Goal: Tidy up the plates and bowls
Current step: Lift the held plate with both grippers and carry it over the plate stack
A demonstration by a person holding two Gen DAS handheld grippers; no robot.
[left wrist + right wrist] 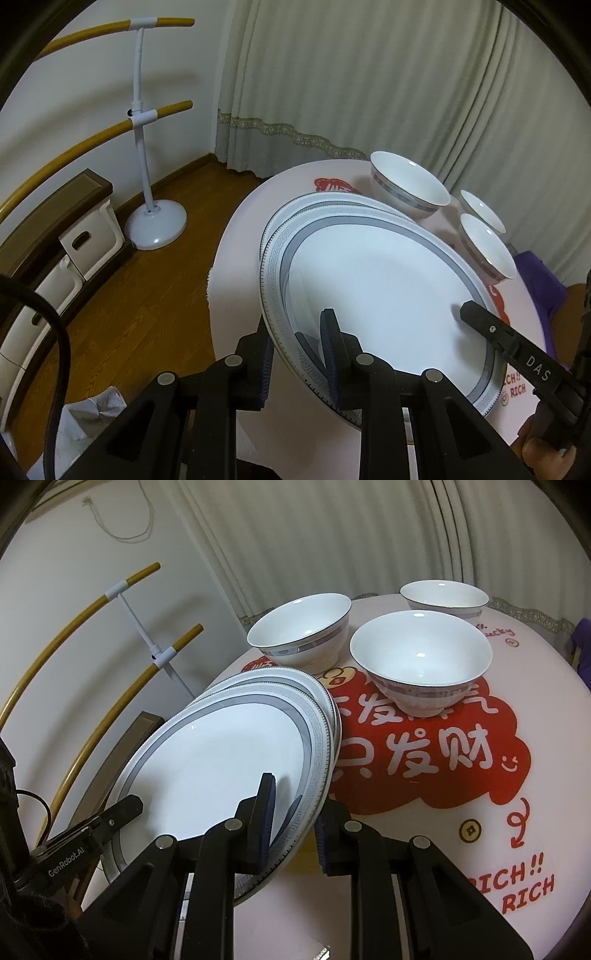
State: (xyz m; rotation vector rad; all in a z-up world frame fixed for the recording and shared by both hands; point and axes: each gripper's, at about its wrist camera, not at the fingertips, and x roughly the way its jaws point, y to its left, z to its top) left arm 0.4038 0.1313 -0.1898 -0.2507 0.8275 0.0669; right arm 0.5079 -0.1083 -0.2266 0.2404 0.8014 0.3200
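From the left wrist view, the left gripper has its jaws closed on the near left rim of the top plate, a white plate with a grey Greek-key border, one finger above the rim and one below. That plate lies tilted over a second matching plate on the round pink tabletop. Reaching in from the right, the right gripper's finger, marked "DAS", lies over the plate's opposite rim. Three white bowls with grey bands stand beyond the plates: a large bowl, a near bowl and a far bowl. Red print near the tabletop edge reads "RICH". From the right wrist view, the right gripper has its jaws closed on the right rim of the same top plate, which overlaps the lower plate. The left gripper's finger at the lower left bears "GenRobot.AI". The tabletop carries a red cloud with white Chinese characters, and "RICH!! RICH" near its edge.
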